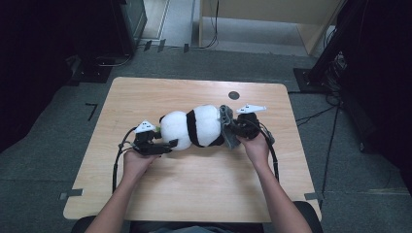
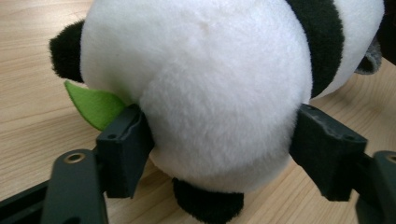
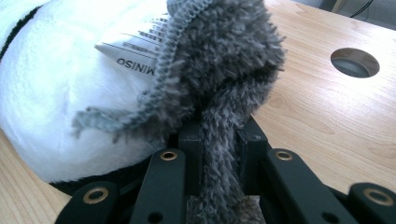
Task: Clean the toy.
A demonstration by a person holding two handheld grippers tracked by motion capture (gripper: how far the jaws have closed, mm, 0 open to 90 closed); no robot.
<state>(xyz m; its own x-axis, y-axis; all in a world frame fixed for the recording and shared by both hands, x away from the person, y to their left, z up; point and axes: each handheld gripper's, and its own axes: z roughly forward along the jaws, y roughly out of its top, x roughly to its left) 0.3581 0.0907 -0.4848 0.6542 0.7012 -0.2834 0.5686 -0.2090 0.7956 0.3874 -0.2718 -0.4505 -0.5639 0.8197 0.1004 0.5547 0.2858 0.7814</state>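
A black-and-white plush panda [image 1: 194, 127] lies on its side in the middle of the wooden table [image 1: 194, 194]. My left gripper [image 1: 167, 144] is at its head end. In the left gripper view its jaws stand on either side of the round white head [image 2: 210, 93], the pads at the fur without squeezing it, beside a green felt leaf [image 2: 95, 105]. My right gripper [image 1: 233, 128] is at the other end, shut on a fuzzy grey cloth [image 3: 224, 93] that lies against the panda's white body [image 3: 56, 93]. A printed label [image 3: 140, 51] shows beside the cloth.
A round cable hole [image 1: 233, 95] sits in the table behind the right gripper. Bare wood lies in front of the panda up to the near edge. Dark equipment, stands and cables line the floor beyond the table's far and side edges.
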